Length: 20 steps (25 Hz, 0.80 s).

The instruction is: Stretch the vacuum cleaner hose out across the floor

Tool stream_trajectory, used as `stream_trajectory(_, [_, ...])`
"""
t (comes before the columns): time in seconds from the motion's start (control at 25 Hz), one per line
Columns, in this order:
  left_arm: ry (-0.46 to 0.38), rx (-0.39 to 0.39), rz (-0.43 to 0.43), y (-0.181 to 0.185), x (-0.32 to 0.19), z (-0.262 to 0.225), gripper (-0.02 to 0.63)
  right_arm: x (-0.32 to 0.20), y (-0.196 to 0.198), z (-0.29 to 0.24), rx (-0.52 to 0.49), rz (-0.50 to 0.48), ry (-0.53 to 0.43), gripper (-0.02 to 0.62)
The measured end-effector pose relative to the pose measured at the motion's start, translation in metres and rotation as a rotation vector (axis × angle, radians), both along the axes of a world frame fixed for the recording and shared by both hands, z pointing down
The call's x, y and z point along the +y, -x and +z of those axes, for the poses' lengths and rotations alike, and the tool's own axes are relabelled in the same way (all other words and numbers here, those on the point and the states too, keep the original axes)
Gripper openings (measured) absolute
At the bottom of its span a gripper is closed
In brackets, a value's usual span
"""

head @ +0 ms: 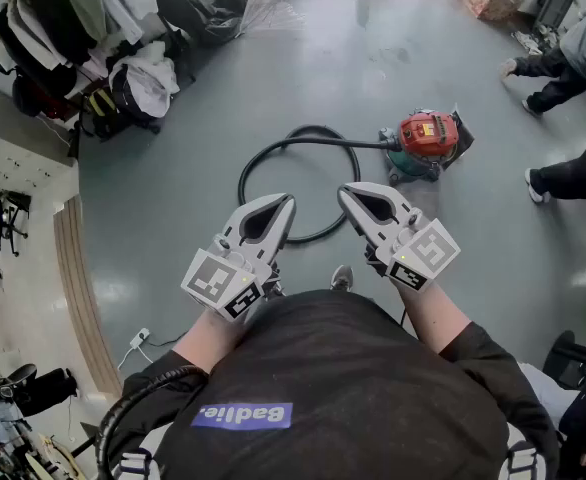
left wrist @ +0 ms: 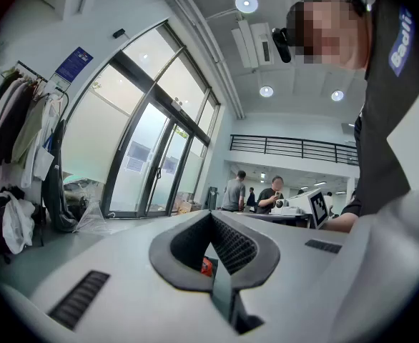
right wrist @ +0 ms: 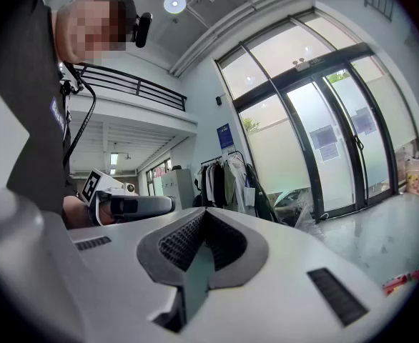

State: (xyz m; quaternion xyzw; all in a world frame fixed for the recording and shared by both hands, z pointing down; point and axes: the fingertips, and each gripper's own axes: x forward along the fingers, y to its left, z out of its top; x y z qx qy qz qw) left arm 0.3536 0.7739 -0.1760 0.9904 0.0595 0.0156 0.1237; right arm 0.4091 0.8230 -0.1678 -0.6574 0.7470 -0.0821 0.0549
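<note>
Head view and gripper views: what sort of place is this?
Probably a lab or office entrance hall: tall glass doors, a railed mezzanine, and a loaded clothes rack.

Grey floor [head: 173, 198]: red vacuum cleaner [head: 428, 138], looped hose [head: 241, 181].

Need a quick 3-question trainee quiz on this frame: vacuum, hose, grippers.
1. True or false: the hose lies in a loop on the floor beside the vacuum cleaner.
2. The left gripper and right gripper are: A) both clamped on the hose; B) one on the hose, one open; C) both empty with jaws shut.
3. Fill in: the vacuum cleaner's top is coloured ___.

Key: 1 true; 2 C; 3 red.
</note>
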Motion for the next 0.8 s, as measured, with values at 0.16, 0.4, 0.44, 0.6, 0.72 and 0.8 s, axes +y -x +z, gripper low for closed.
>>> stream_trajectory(0.16, [0.0, -0.004, 0.004, -0.003, 0.003, 0.001, 0.0, 0.001, -0.001, 0.0, 0.002, -0.004, -0.001, 0.003])
stream_trajectory(0.4, [0.004, -0.004, 0.006, -0.011, 0.007, 0.005, 0.0, 0.002, -0.006, 0.002, 0.0, -0.016, -0.007, 0.003])
stream_trajectory(0.44, [0.006, -0.002, 0.007, -0.012, 0.007, 0.006, 0.0, 0.003, -0.006, 0.002, -0.002, -0.02, -0.014, 0.003])
stream_trajectory(0.6, [0.011, -0.001, 0.005, -0.016, 0.007, 0.006, 0.0, 0.003, -0.009, 0.0, -0.031, -0.036, -0.035, 0.003])
stream_trajectory(0.72, [0.013, -0.01, -0.011, -0.024, 0.006, 0.005, 0.0, 0.005, -0.014, -0.001, -0.06, -0.058, -0.05, 0.003])
stream_trajectory(0.8, [0.012, -0.016, -0.03, -0.027, 0.008, 0.006, 0.0, 0.008, -0.019, 0.001, -0.08, -0.082, -0.059, 0.003])
